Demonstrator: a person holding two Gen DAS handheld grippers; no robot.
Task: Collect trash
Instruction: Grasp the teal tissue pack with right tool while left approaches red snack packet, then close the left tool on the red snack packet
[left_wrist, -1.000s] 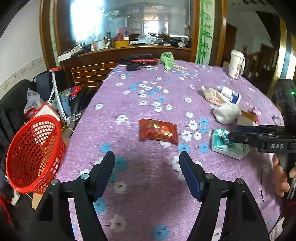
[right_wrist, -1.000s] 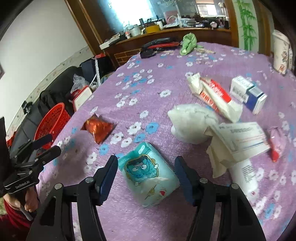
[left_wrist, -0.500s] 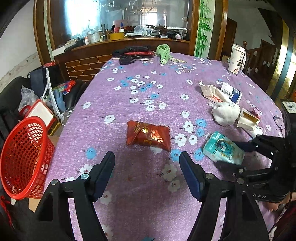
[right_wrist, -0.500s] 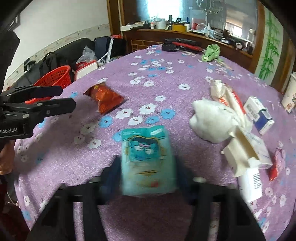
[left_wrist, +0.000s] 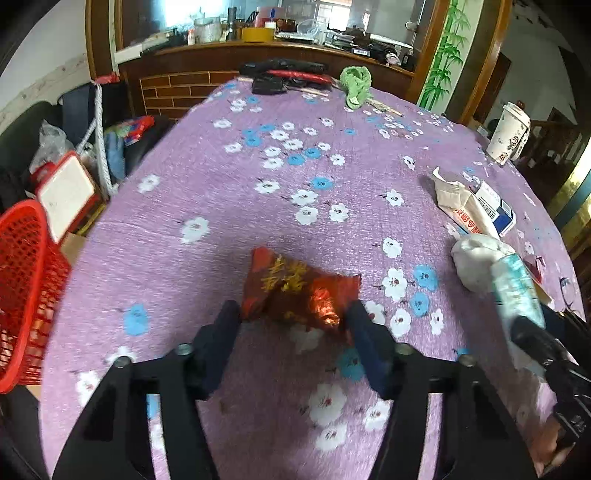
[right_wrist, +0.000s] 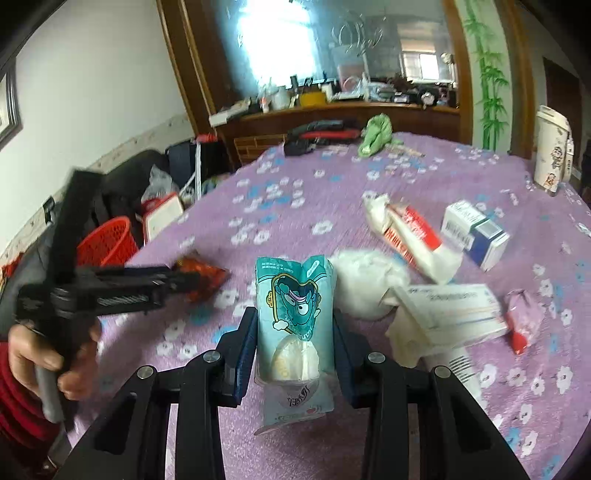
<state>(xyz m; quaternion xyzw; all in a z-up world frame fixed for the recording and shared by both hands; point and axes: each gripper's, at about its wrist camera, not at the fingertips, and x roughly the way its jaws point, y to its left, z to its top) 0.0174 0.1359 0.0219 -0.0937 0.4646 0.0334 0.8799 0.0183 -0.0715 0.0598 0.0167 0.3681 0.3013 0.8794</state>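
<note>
Since a second ago we have closed our right gripper (right_wrist: 295, 347) on the teal packet (right_wrist: 295, 314) and lifted it. Our left gripper (left_wrist: 293, 325), fingers closing but not yet pressing, straddles the red wrapper (left_wrist: 299, 291) near the worktop's (left_wrist: 258, 206) left edge; slick foil could slide out.

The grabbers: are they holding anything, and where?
The right gripper pinches the teal packet by its sides. The left gripper's closing jaws flank the red wrapper; grip unclear.
</note>
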